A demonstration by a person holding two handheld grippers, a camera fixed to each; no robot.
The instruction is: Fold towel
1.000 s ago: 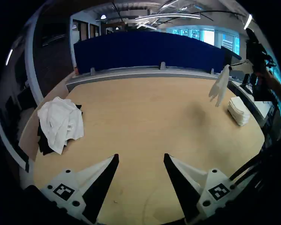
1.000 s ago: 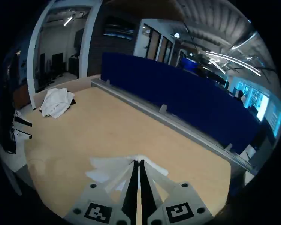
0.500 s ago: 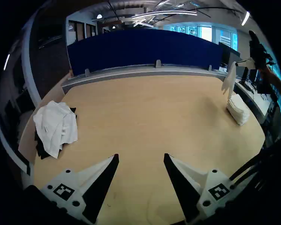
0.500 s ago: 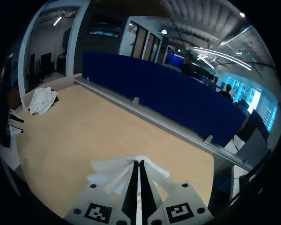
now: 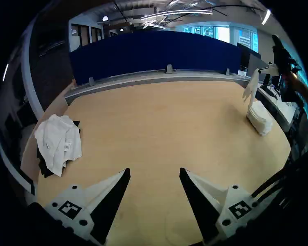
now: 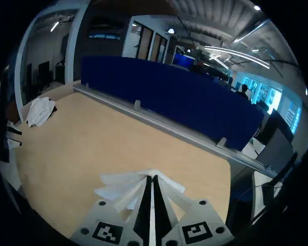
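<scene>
Pinching a white towel (image 6: 121,186) between its closed fingers, the right gripper (image 6: 152,178) held it dangling over a stack of folded towels (image 5: 259,119) at one end of the wooden table (image 5: 162,119), while the left gripper (image 5: 154,180) hovered with fingers spread apart and a crumpled pile of towels (image 5: 57,141) lay at the opposite end.

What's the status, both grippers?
Left gripper open, empty. Right gripper shut on towel, hanging by folded stack. Unfolded pile far across, out of the way.
</scene>
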